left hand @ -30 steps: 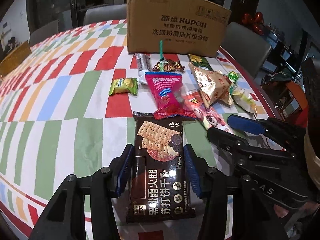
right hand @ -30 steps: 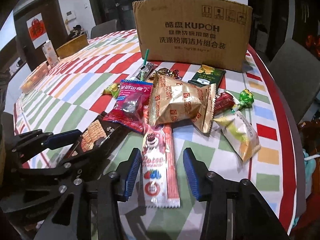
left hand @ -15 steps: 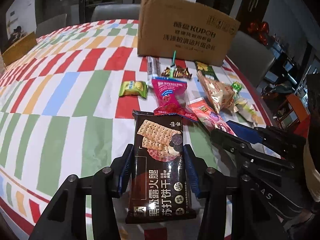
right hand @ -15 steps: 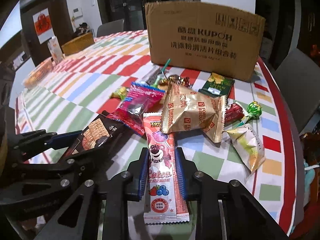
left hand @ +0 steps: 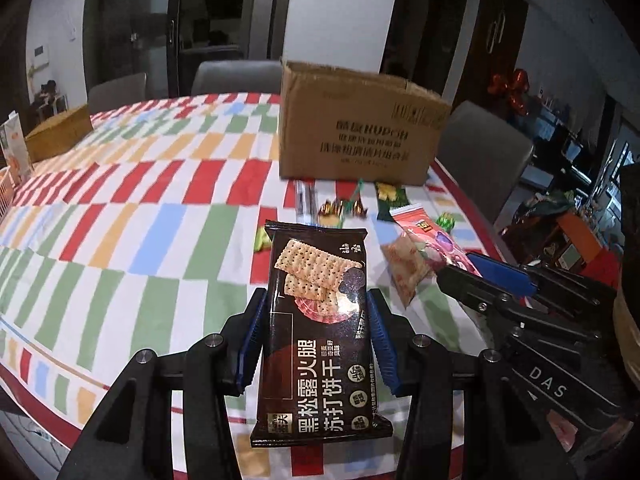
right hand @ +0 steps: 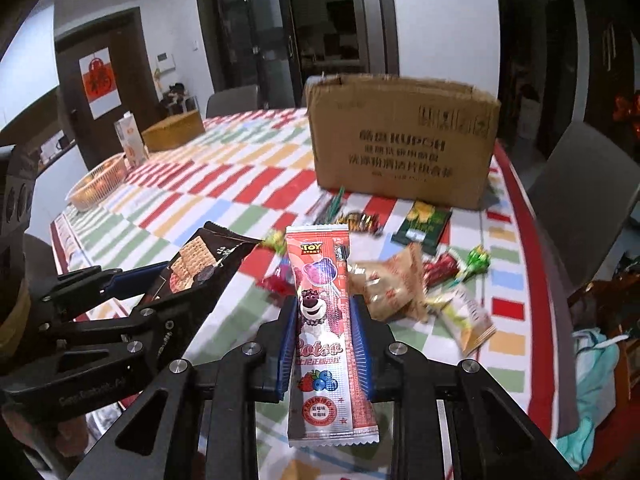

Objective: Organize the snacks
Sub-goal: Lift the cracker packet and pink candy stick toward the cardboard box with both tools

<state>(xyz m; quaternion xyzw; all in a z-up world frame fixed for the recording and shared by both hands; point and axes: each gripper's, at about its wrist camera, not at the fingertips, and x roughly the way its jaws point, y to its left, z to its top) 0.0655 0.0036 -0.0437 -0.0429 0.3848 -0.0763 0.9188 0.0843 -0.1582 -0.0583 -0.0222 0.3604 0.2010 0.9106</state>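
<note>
Snacks are in both our grippers: the left gripper pinches the cracker pack, the right gripper clamps the pink stick, both held above the table. Glossy wrappers held by their edges could slip out before we reach the box at 12 o'clock.

On the tall brown cardboard box at the far edge of the tabletop, "KUPOH" is made out amid blurred Chinese print. "TOY STORY" is read at the top of the long pink-and-white snack stick packet, with "Lotso" in script lower down. Large white characters "黑松露火腿 苏打饼干" are carried by the dark brown cracker packet. "DAS" is printed in white on the black gripper body at right.
</note>
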